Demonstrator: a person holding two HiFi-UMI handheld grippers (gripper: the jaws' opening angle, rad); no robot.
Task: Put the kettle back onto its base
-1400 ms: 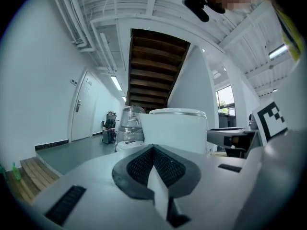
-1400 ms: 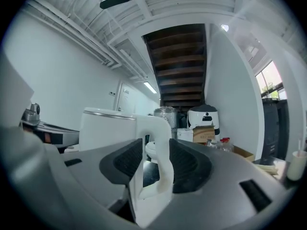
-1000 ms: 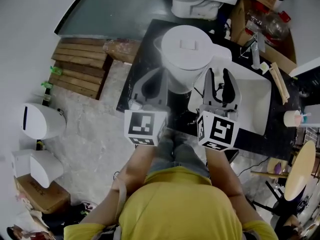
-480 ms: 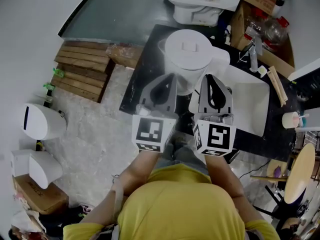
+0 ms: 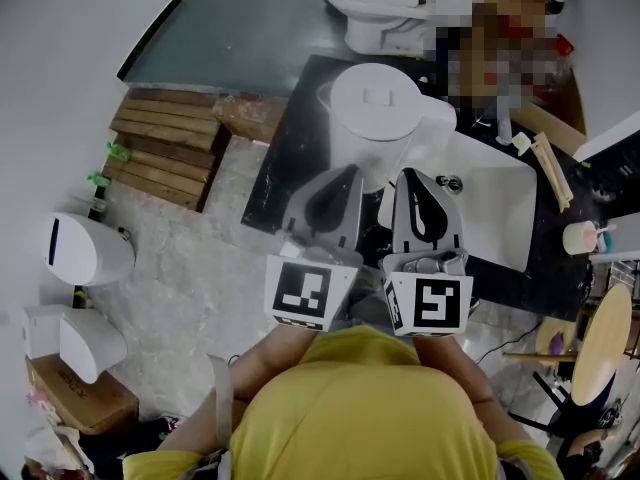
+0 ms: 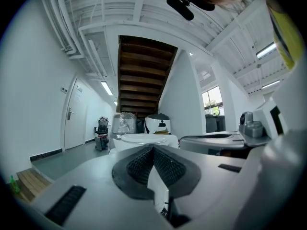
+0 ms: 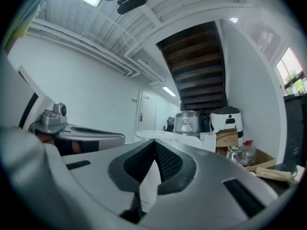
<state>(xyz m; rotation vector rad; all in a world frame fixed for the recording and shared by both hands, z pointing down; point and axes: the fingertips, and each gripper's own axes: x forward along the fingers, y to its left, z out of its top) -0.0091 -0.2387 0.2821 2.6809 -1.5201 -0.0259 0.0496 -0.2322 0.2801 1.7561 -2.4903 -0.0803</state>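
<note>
The white kettle point(image 5: 375, 118) stands upright on the black table point(image 5: 290, 158) with its lid shut and its handle point(image 5: 432, 128) to the right; what is under it is hidden. Both grippers hang short of it, near the person's body, touching nothing. My left gripper point(image 5: 350, 171) is shut and empty, its pads point(image 6: 153, 164) meeting. My right gripper point(image 5: 408, 175) is shut too, with nothing between its pads point(image 7: 154, 159). The kettle's top point(image 6: 141, 139) shows just over the left jaws, and the kettle's top point(image 7: 163, 136) also shows beyond the right jaws.
A white sink basin point(image 5: 500, 203) lies in the table to the kettle's right, with wooden sticks point(image 5: 555, 168) and a cup point(image 5: 583, 238) past it. A wooden pallet point(image 5: 165, 148) and white appliances point(image 5: 85, 248) are on the floor at left. A round table point(image 5: 600, 353) stands at right.
The right jaws, open around the kettle's handle a second ago, have let go and shut. Both grippers have drawn back from the kettle toward the person.
</note>
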